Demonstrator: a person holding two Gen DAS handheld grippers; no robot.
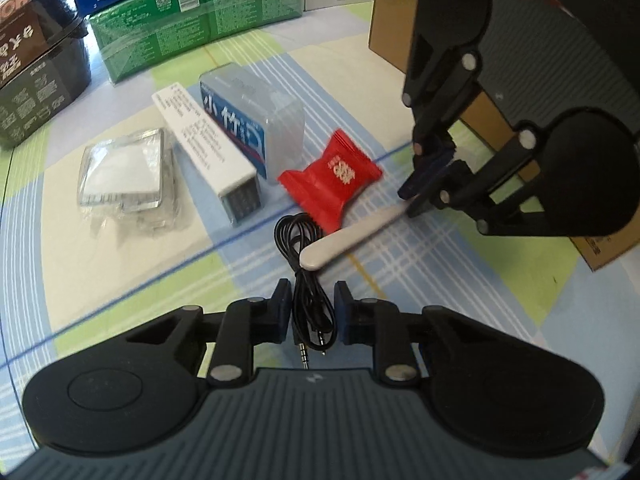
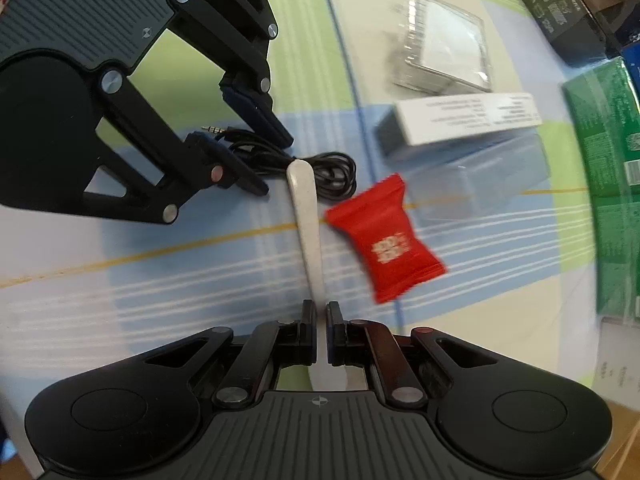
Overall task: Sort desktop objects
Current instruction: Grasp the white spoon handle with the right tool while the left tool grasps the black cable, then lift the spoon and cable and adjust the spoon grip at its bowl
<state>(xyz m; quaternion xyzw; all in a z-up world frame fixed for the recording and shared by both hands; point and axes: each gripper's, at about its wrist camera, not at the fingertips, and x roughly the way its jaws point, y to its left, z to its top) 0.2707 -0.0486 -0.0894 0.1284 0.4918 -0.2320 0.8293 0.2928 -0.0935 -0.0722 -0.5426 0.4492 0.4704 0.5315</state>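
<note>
A coiled black audio cable (image 1: 306, 268) lies on the checked tablecloth between the fingers of my left gripper (image 1: 313, 312), which is open around it; it also shows in the right wrist view (image 2: 316, 172). My right gripper (image 2: 319, 334) is shut on a white spoon-like stick (image 2: 307, 232), whose rounded end reaches the cable. In the left wrist view the right gripper (image 1: 420, 196) holds that stick (image 1: 348, 236) from the right. A red candy packet (image 1: 330, 178) lies beside the stick, also seen in the right wrist view (image 2: 386, 240).
A clear box with blue label (image 1: 252, 120), a white carton (image 1: 206, 148) and a clear plastic packet (image 1: 124, 172) lie in a row. Green packs (image 1: 192, 24), a dark box (image 1: 28, 76) and a cardboard box (image 1: 400, 32) stand behind.
</note>
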